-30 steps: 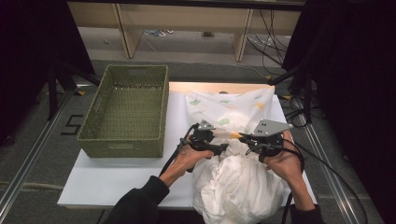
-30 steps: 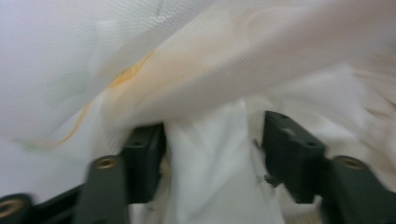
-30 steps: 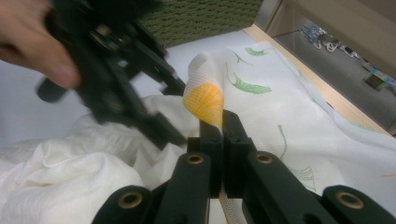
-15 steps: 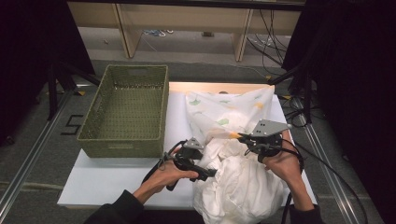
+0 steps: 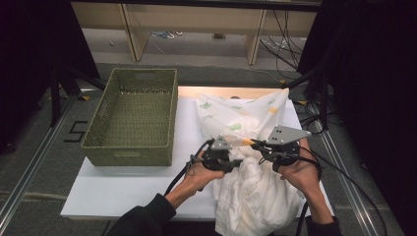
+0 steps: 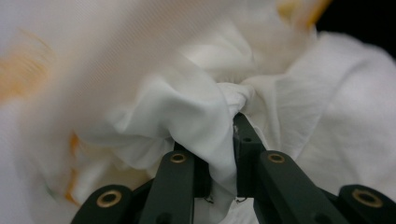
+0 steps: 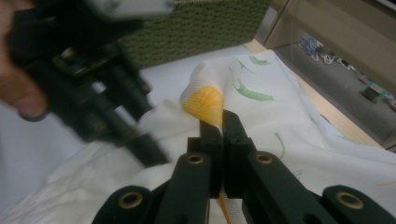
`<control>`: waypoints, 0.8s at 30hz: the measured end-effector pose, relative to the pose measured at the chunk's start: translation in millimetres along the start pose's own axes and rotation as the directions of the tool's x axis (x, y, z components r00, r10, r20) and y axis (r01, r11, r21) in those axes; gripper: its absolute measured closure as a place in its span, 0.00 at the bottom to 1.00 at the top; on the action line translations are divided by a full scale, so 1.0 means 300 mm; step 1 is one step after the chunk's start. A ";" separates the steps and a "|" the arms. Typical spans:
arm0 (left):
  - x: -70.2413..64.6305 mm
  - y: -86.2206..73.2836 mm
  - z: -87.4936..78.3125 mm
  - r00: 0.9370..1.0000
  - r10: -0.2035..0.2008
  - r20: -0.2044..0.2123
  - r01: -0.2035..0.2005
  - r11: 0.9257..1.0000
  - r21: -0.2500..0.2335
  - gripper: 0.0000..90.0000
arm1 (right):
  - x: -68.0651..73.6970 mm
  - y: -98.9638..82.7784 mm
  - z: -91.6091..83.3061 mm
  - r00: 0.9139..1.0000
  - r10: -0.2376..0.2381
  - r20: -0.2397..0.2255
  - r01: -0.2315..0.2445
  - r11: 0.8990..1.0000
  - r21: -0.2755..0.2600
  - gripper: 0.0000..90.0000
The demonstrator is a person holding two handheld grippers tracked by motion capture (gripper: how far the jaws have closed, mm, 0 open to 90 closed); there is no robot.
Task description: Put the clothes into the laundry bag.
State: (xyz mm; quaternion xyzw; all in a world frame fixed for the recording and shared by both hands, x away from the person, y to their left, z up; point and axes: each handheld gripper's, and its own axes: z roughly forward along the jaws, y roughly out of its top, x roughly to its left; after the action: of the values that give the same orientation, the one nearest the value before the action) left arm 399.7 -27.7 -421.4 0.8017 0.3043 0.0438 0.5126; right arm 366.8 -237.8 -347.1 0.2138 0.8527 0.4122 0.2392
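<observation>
1. The cloth point(image 6: 196, 112), white with green and orange marks, is bunched right between your left gripper's point(image 6: 219, 154) jaws; they have just been closing, and now they pinch a thick fold of it.
2. In the left gripper view that fold bulges up over the jaw tips, twisted into a small knot-like gather at the top.
3. Your right gripper point(image 7: 218, 122) has its jaws pressed tight together on an orange-printed edge of the cloth point(image 7: 205, 103), which stands up in a little curl just above the tips.
4. From above, your left gripper point(image 5: 222, 158) and right gripper point(image 5: 275, 149) sit near each other over the middle of the cloth point(image 5: 255, 196), jaw tips pointing toward one another, a short stretch of fabric between them.
5. Your left hand point(image 5: 199, 173) wraps its gripper from below; your right hand point(image 5: 301, 173) holds the other, with the grey plate on top.
6. The cloth lies crumpled on the right half of the white table point(image 5: 133, 189), its far end spread flat toward the back edge, its near end hanging over the front edge.
7. The green basket point(image 5: 133, 118) stands on the left half of the table, well apart from both grippers, just beside the cloth's far left corner.
8. In the right gripper view your other gripper point(image 7: 93, 93) shows blurred at the left, the basket point(image 7: 205, 23) behind it.
</observation>
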 end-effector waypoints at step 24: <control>0.055 -0.070 -0.167 0.998 -0.025 -0.058 0.030 0.995 0.093 0.23 | -0.027 -0.035 0.013 1.000 0.018 0.008 -0.019 0.999 0.049 1.00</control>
State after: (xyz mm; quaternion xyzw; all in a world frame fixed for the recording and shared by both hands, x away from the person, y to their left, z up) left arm 384.5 26.9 -419.6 0.8192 0.3312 0.0450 0.4660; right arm 373.7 -245.9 -355.7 0.2290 0.8597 0.3925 0.2332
